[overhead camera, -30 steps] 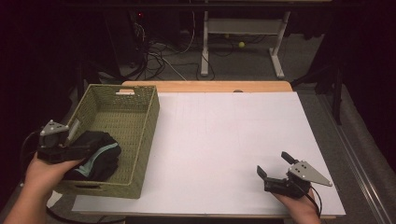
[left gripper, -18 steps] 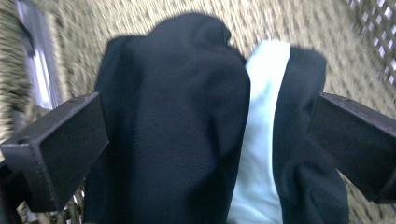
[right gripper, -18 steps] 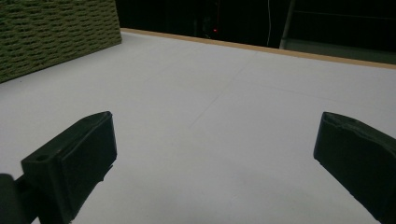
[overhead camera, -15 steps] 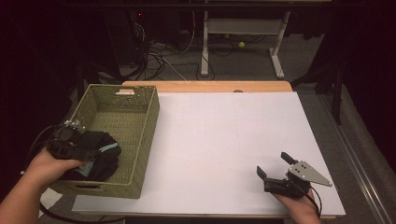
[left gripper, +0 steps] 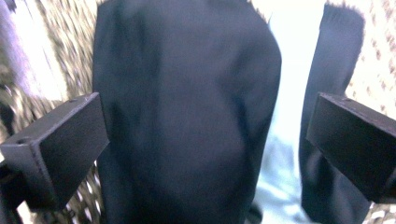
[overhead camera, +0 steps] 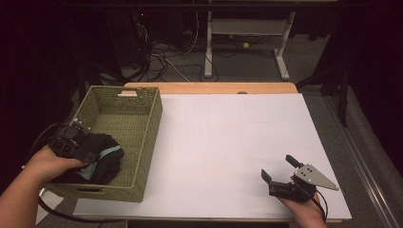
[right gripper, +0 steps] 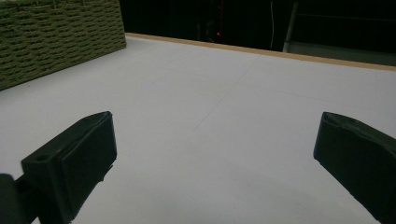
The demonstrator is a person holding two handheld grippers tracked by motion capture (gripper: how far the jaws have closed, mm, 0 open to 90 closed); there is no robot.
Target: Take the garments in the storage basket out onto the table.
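Dark garment (overhead camera: 102, 159) bundled in near-left corner of woven green basket (overhead camera: 142, 142), black cloth with a pale teal patch showing. Left gripper (overhead camera: 78, 147) right over it, reaching in across basket's left wall; jaws spread wide, straddling the cloth but not pinching it. In left gripper view, main black fold (left gripper: 187, 116) sits dead centre between the jaws, running lengthwise away from camera, so long axis lies along the reach and across the closing line. Second dark strip with ribbed edge (left gripper: 334, 51) off to one side near the other jaw, teal lining (left gripper: 289, 93) between the two. Judged: closing here would catch the central fold; side strip may or may not come along.

Right gripper (overhead camera: 280, 171) far off at near-right of white table (overhead camera: 228, 137), resting low, jaws parted, nothing between them; right gripper view looks across bare tabletop toward basket wall (right gripper: 56, 37). Left hand (overhead camera: 47, 164) clearly the nearer one, right hand well apart from the garment.

No brand, label or readable writing on cloth, basket or table. Small pale tag (overhead camera: 127, 94) on basket's far rim, too small to read.
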